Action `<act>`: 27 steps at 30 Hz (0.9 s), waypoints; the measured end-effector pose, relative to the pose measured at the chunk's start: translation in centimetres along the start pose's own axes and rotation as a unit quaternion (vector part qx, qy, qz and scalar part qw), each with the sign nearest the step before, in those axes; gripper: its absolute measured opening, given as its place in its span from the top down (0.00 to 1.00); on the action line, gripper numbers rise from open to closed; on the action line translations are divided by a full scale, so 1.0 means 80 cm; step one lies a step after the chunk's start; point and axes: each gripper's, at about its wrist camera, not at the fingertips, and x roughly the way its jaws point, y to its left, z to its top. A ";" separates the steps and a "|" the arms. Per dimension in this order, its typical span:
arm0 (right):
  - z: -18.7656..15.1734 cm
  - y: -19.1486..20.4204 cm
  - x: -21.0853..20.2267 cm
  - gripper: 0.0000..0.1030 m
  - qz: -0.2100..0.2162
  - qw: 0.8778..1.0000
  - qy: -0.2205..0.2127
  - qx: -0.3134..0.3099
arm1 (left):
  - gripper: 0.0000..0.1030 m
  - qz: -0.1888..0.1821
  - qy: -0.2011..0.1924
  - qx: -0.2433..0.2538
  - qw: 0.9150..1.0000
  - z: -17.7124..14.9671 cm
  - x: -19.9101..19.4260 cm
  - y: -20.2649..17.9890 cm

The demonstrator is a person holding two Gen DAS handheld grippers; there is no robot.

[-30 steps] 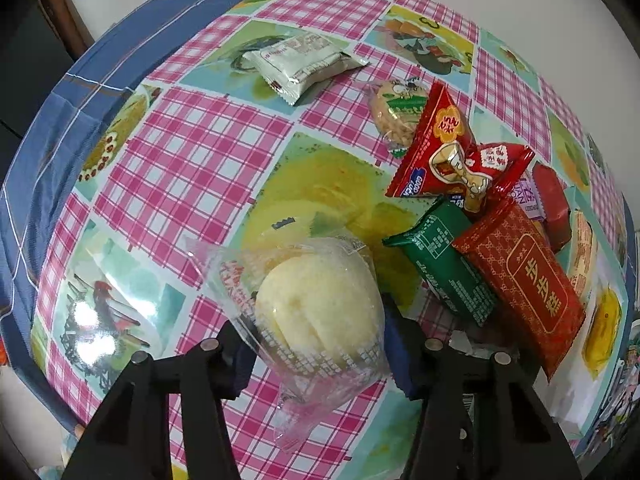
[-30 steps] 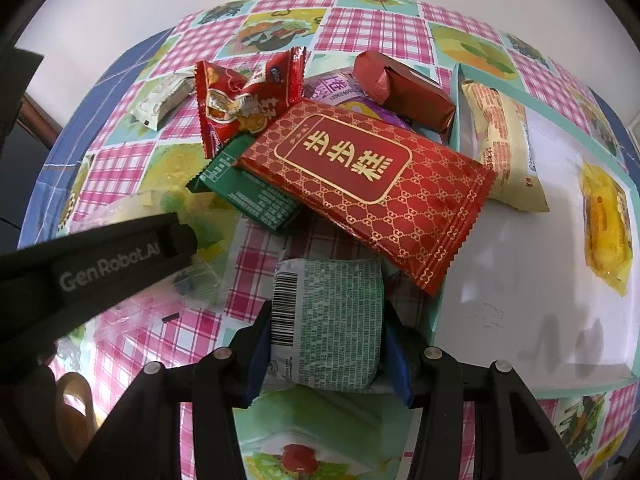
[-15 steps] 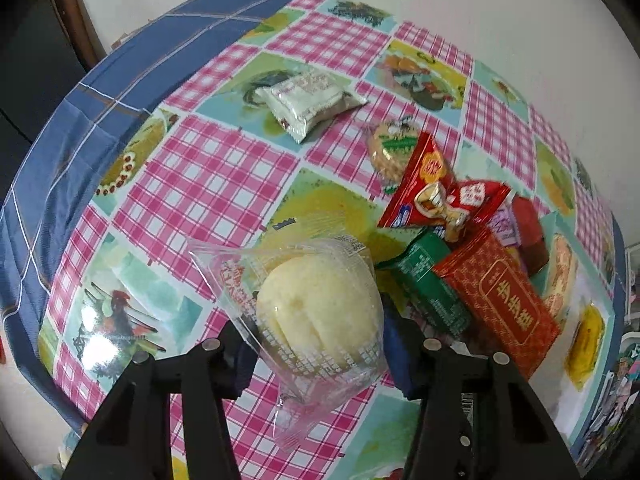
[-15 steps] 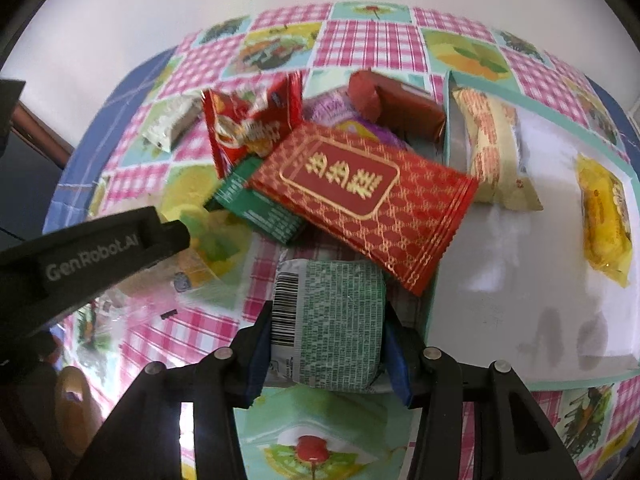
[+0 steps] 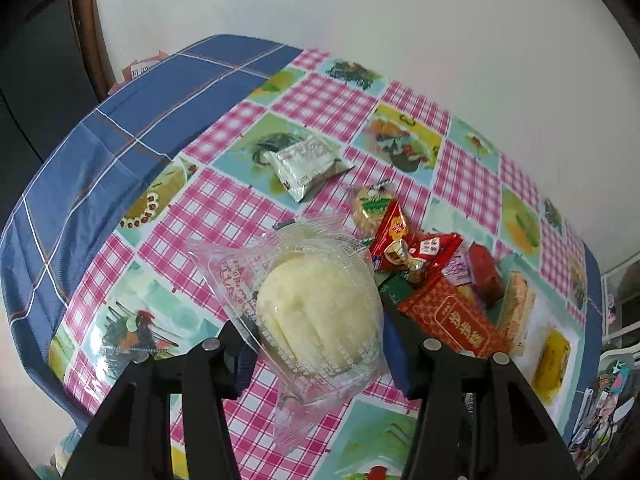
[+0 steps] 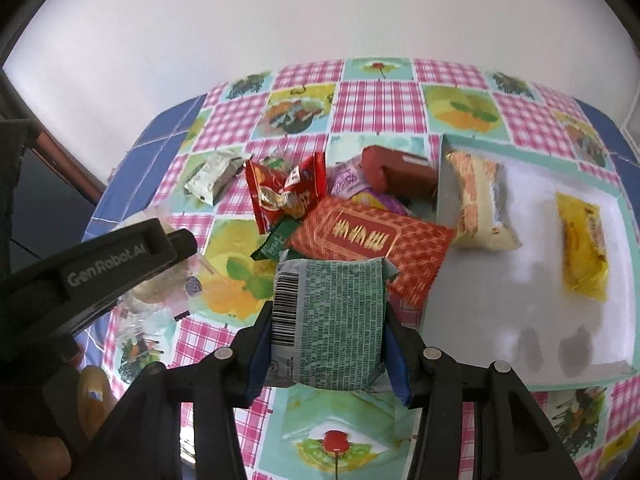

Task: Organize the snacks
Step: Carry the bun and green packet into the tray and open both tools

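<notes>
My left gripper (image 5: 316, 344) is shut on a pale bun in a clear wrapper (image 5: 316, 312) and holds it above the table. My right gripper (image 6: 326, 336) is shut on a green snack packet (image 6: 332, 320), barcode side up, also lifted. A pile of snacks lies mid-table: a large red packet with gold characters (image 6: 368, 240), a red crinkled packet (image 6: 286, 192), a dark red packet (image 6: 400, 168) and a green packet (image 6: 276, 246). A white tray (image 6: 500, 320) on the right holds an orange-patterned packet (image 6: 480, 200) and a yellow packet (image 6: 582, 248).
A silver packet (image 5: 306, 166) and a round cracker packet (image 5: 370, 208) lie apart from the pile. The left gripper's body (image 6: 100, 268) shows at the left of the right wrist view. The checked tablecloth (image 5: 224, 208) ends in a blue border; a white wall stands behind.
Both grippers have risen and pulled back from the table with their snacks; the pile and tray look smaller and farther away. Nothing on the table has moved.
</notes>
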 end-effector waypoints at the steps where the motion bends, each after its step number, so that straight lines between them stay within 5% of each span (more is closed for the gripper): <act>1: 0.000 0.000 -0.001 0.50 -0.002 1.000 0.000 0.001 | 0.46 -0.001 -0.003 0.000 1.000 0.000 -0.002 0.000; 9: 0.003 -0.026 0.000 0.50 -0.021 0.999 0.002 0.028 | 0.46 -0.004 -0.006 0.018 1.000 -0.005 -0.009 -0.015; 17: 0.001 -0.114 -0.016 0.50 -0.083 0.990 0.002 0.110 | 0.46 -0.025 0.007 0.087 0.996 -0.034 -0.010 -0.071; 27: -0.018 -0.234 -0.051 0.50 -0.142 0.967 -0.008 0.212 | 0.46 -0.061 0.007 0.212 0.975 -0.092 -0.020 -0.173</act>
